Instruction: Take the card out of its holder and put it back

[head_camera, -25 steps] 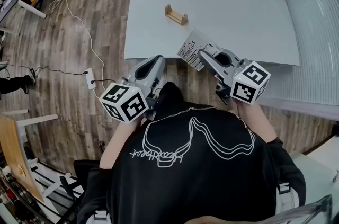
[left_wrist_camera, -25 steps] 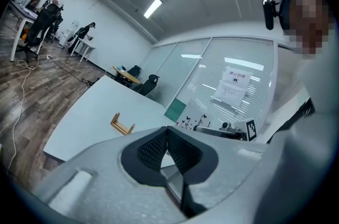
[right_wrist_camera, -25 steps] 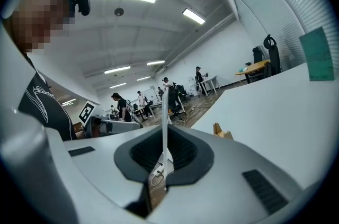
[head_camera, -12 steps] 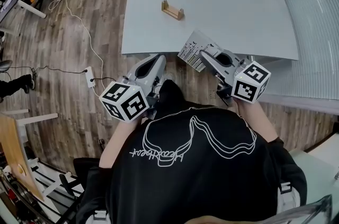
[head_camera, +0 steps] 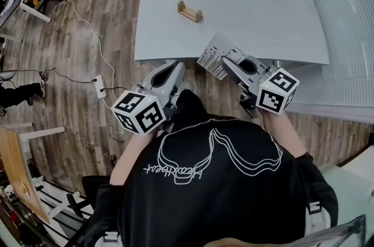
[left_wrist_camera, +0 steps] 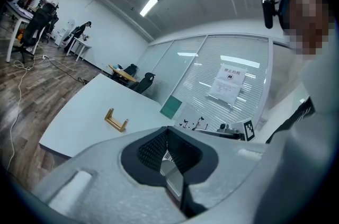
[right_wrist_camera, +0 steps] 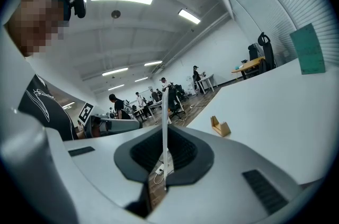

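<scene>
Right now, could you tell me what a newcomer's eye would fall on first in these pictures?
The printed card stands out first, pinched in the right gripper over the near edge of the white table. Next comes the small wooden holder, standing empty further in on the table. The left gripper is shut on nothing, just short of that same edge.
</scene>
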{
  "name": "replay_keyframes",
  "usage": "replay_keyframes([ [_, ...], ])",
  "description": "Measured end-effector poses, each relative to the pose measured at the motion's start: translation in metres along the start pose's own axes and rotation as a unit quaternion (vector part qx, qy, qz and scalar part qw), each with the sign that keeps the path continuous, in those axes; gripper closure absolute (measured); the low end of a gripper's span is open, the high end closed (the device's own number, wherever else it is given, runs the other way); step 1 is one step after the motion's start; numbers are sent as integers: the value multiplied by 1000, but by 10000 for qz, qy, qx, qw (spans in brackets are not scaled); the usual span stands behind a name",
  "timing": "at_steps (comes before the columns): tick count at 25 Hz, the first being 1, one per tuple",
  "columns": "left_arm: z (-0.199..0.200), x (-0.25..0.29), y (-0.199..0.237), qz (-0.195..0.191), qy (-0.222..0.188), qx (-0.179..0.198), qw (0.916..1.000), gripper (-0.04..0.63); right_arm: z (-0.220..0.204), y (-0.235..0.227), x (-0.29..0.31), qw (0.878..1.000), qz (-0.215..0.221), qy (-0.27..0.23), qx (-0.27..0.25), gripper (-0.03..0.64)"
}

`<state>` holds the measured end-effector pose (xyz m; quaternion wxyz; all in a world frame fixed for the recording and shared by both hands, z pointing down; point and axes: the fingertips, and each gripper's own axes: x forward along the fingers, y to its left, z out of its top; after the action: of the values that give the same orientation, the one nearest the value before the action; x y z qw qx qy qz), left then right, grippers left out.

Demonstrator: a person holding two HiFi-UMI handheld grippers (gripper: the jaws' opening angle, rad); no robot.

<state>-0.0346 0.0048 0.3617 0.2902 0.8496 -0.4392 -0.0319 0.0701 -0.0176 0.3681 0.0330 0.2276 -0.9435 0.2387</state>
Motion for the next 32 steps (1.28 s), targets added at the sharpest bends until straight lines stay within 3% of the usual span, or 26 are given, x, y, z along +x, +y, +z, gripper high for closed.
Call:
replay_keyframes([
  [13, 12, 7, 11, -74, 72, -72, 9999, 581, 14, -6, 15, 9999, -124, -45, -14, 594],
  [32, 54, 63, 68, -324, 487, -83, 9983, 583, 65, -73, 74, 9981, -558, -263, 42, 594],
])
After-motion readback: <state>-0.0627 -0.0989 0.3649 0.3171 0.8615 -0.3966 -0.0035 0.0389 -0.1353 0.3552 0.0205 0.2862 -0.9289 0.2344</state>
